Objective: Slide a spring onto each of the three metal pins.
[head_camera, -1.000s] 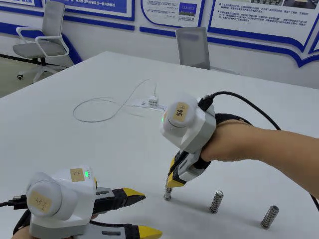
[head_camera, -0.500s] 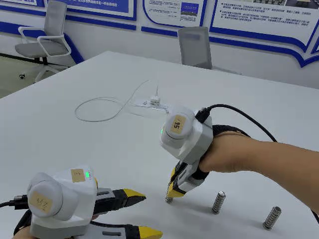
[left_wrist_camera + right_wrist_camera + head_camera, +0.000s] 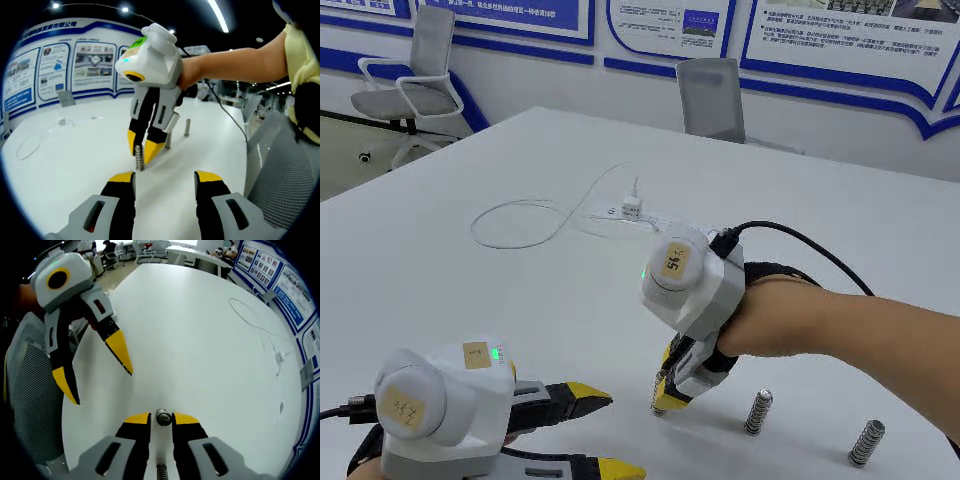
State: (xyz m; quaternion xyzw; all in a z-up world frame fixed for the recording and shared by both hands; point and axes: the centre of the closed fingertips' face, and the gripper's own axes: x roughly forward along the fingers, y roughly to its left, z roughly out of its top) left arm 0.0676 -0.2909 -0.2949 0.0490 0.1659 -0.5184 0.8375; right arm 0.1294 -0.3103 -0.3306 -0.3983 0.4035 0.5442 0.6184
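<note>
We are pinching the jaws of the right gripper (image 3: 161, 418) on the top of a spring (image 3: 139, 160), which is standing upright on the white table (image 3: 520, 300). A second spring (image 3: 756, 411) and a third spring (image 3: 866, 442) are standing beside it. We are holding the left gripper (image 3: 165, 177) nearby, jaws spread wide apart.

You face a white table (image 3: 470, 300); a grey chair (image 3: 710, 95) stands at its far edge, another (image 3: 415, 70) left, before a wall (image 3: 620, 95) of blue-edged posters (image 3: 665, 22).
</note>
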